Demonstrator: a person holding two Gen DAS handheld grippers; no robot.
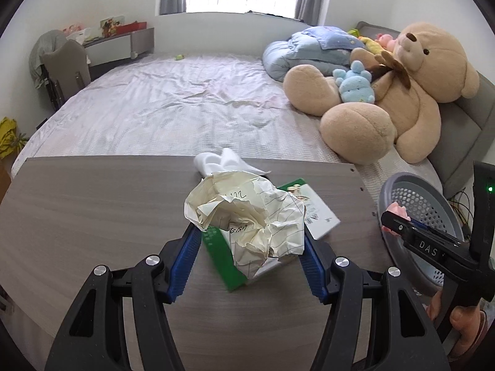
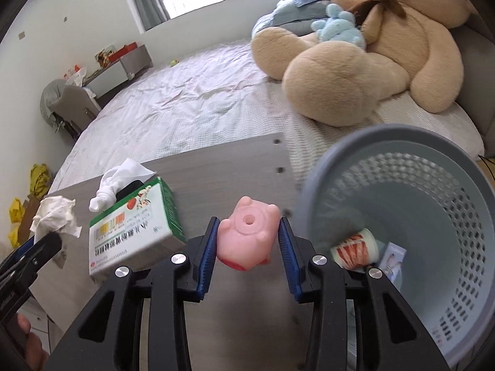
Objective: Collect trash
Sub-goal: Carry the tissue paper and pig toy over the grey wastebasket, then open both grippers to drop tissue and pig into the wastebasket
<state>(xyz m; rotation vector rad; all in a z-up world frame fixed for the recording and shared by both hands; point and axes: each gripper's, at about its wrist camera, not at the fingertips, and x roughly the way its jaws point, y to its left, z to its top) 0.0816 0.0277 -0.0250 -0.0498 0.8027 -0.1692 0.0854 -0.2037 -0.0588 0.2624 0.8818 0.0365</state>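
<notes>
My left hand-held gripper [image 1: 247, 232] is clenched on a crumpled paper ball [image 1: 247, 216], with a blue pad pressing on each side of it. The paper hangs just above the tissue box [image 1: 312, 213], which lies on the grey tabletop [image 1: 92, 210]. White tissue [image 1: 222, 160] sticks out of the box near the far edge of the tabletop. To the left of the box I see a lot of bare tabletop with room to move. Past the far edge is the bed [image 1: 173, 102], with a big teddy bear [image 1: 411, 92] sitting on its right side.

My right hand-held gripper [image 2: 247, 238] is grasping a pink toy pig [image 2: 247, 235] between its blue pads. The pig is over the tabletop, close to its right edge. Just beside it, to the right, is the grey trash basket [image 2: 433, 160]. The basket is tipped so its open mouth faces me, and its rim sits close to the right pad. Inside it I see a small cup [image 2: 355, 247] and a small card [image 2: 393, 259]. The basket looks blurry, so I cannot tell if it touches the edge of the tabletop.

In the right view the tissue box sits to the left of the pig, near it, with a little gap between them. The paper ball is farther left, at the tip of my left gripper.
</notes>
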